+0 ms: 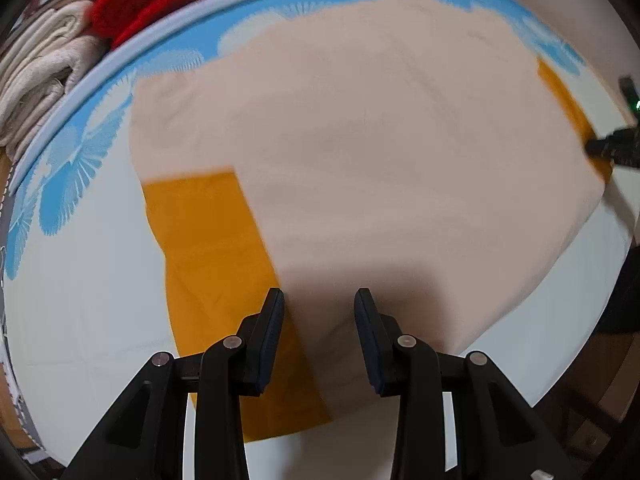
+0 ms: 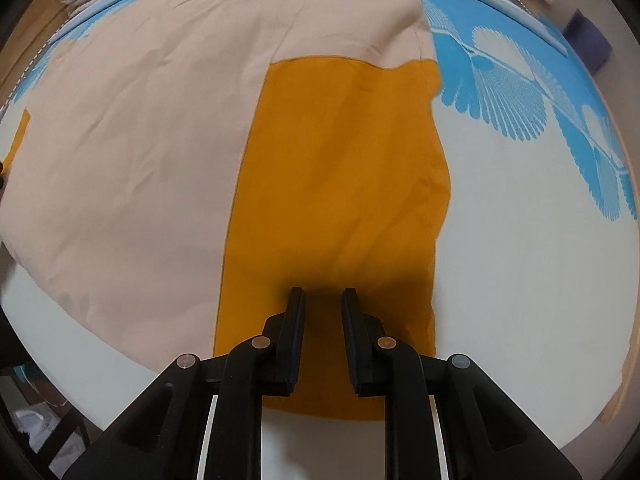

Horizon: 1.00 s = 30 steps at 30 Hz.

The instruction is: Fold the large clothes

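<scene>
**Garment part-folded, both claws empty above it**

Cloth lies flat on the bench, one large garment in two colours; a beige body with an orange band along one side and a sliver of orange at the far edge; its top layer appears doubled over, so I judge one fold made and further folds left before it is compact. At the left, beyond the bench rim, sit one pile of cream towels and one red knit; then the left claw, spread, holding nothing, poised above the seam where orange meets beige; further right the right claw, fingers parted by a narrower gap, gripping nothing, hovering over the orange band near the garment's near edge. Count: one garment, two claws, one blue-patterned bench cover.
</scene>
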{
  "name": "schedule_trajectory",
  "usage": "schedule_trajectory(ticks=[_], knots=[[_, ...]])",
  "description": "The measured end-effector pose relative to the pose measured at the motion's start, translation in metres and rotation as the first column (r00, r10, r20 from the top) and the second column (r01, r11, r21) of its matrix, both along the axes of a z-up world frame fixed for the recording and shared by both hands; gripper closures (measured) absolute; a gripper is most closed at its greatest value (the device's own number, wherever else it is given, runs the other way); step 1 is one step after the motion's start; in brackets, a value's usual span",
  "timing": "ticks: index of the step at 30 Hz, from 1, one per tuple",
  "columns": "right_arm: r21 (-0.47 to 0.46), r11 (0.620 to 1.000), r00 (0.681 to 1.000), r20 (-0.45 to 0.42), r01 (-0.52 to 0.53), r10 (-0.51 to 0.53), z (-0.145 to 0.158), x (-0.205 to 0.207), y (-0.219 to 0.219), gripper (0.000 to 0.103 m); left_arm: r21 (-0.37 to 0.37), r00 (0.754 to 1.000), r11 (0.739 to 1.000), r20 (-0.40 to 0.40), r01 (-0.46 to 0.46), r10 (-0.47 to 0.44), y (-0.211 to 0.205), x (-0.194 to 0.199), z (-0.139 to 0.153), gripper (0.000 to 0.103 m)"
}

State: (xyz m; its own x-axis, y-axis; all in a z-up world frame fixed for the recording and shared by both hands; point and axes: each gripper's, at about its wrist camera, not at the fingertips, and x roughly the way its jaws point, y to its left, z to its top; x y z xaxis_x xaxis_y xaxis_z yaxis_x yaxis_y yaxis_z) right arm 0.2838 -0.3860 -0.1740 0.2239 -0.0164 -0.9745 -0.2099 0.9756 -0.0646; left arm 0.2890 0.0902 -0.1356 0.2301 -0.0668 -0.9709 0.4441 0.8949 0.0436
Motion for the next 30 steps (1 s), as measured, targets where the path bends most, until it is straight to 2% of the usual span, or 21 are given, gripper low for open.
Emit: schedule_trajectory(ticks=[3, 6, 9, 11, 13, 15, 17, 19, 21, 23, 26, 28, 30], knots=[[-0.049, 0.999, 1.0, -0.019, 0.004, -0.005, -0.005, -0.003, 0.001, 0.083, 0.063, 0.997, 0.998, -0.072, -0.001, 0.006, 0.015, -0.003, -0.023, 0.065], [-0.109, 0.994, 0.999, -0.041, 0.022, -0.027, -0.008, -0.009, 0.004, 0.083, 0.052, 0.996, 0.998, -0.081, -0.023, 0.027, 0.03, -0.006, -0.024, 0.065], [-0.208, 0.977, 0.996, -0.058, 0.052, -0.066, -0.008, -0.015, 0.01, 0.083, 0.066, 0.991, 0.994, -0.094, -0.093, 0.099, 0.05, -0.008, -0.024, 0.065], [-0.266, 0.961, 0.997, -0.007, 0.074, -0.079, 0.002, -0.016, 0.018, 0.083, 0.095, 0.981, 0.982, -0.089, -0.162, 0.17, 0.064, -0.01, -0.023, 0.066], [-0.24, 0.967, 0.993, 0.094, 0.091, -0.07, 0.024, -0.019, 0.035, 0.083, 0.091, 0.974, 0.972, -0.048, -0.215, 0.22, 0.073, -0.013, -0.013, 0.072], [-0.124, 0.989, 0.973, 0.223, 0.08, -0.051, 0.054, -0.025, 0.065, 0.083, 0.048, 0.96, 0.959, 0.039, -0.28, 0.278, 0.079, -0.02, 0.008, 0.072], [0.006, 1.0, 0.953, 0.301, 0.025, -0.026, 0.074, -0.035, 0.101, 0.083, -0.019, 0.941, 0.946, 0.097, -0.323, 0.323, 0.08, -0.028, 0.028, 0.072], [0.117, 0.993, 0.941, 0.338, -0.028, -0.013, 0.08, -0.046, 0.136, 0.083, -0.067, 0.923, 0.935, 0.149, -0.349, 0.355, 0.075, -0.039, 0.045, 0.072], [0.173, 0.983, 0.941, 0.337, -0.058, -0.004, 0.073, -0.052, 0.164, 0.083, -0.101, 0.91, 0.93, 0.194, -0.354, 0.368, 0.064, -0.053, 0.059, 0.072], [0.165, 0.983, 0.95, 0.311, -0.083, 0.029, 0.056, -0.055, 0.189, 0.083, -0.14, 0.895, 0.918, 0.211, -0.37, 0.393, 0.057, -0.064, 0.068, 0.072], [0.007, 0.995, 0.967, 0.237, -0.103, 0.098, 0.012, -0.058, 0.219, 0.081, -0.204, 0.873, 0.886, 0.182, -0.416, 0.452, 0.047, -0.073, 0.067, 0.072], [-0.021, 0.995, 0.963, 0.251, -0.094, 0.096, 0.009, -0.06, 0.223, 0.081, -0.234, 0.863, 0.863, 0.141, -0.448, 0.486, 0.042, -0.08, 0.058, 0.072], [-0.014, 0.996, 0.96, 0.267, -0.085, 0.086, 0.018, -0.065, 0.226, 0.081, -0.244, 0.865, 0.857, 0.11, -0.454, 0.489, 0.036, -0.078, 0.047, 0.072]])
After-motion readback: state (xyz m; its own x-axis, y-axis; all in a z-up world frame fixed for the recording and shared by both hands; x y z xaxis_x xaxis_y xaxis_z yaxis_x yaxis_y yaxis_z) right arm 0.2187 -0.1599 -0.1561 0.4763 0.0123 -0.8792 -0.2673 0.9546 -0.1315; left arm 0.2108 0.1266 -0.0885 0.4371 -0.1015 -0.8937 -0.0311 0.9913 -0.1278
